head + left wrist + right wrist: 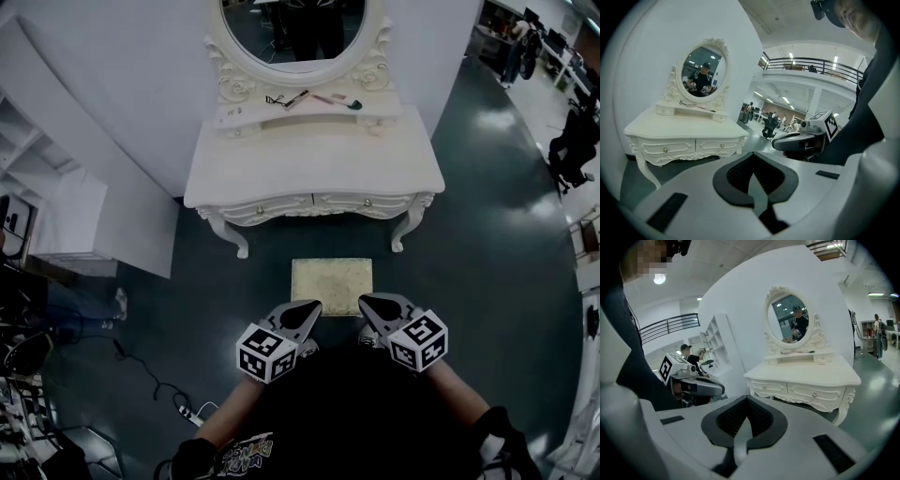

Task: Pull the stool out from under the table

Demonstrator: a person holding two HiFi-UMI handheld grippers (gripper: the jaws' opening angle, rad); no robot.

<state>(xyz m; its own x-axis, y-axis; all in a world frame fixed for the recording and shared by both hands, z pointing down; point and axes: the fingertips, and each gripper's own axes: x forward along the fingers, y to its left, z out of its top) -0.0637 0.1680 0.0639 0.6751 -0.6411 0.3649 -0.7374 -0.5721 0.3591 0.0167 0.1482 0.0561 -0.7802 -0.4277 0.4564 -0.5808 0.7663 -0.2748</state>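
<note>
A cream cushioned stool (331, 286) stands on the dark floor in front of the white dressing table (309, 169), clear of its front edge. Both grippers hover side by side just before the stool's near edge. My left gripper (307, 312) is shut with nothing in it and sits at the stool's near left corner. My right gripper (372, 307) is shut and empty at the near right corner. In the left gripper view the table (684, 136) lies ahead to the left and the right gripper (797, 139) shows at the right. The stool is hidden in both gripper views.
The table carries an oval mirror (300, 28) and a small shelf with trinkets (300, 101). A white shelf unit (56, 187) stands at the left wall. A power strip and cables (159, 384) lie on the floor at the lower left. Office chairs (572, 145) stand far right.
</note>
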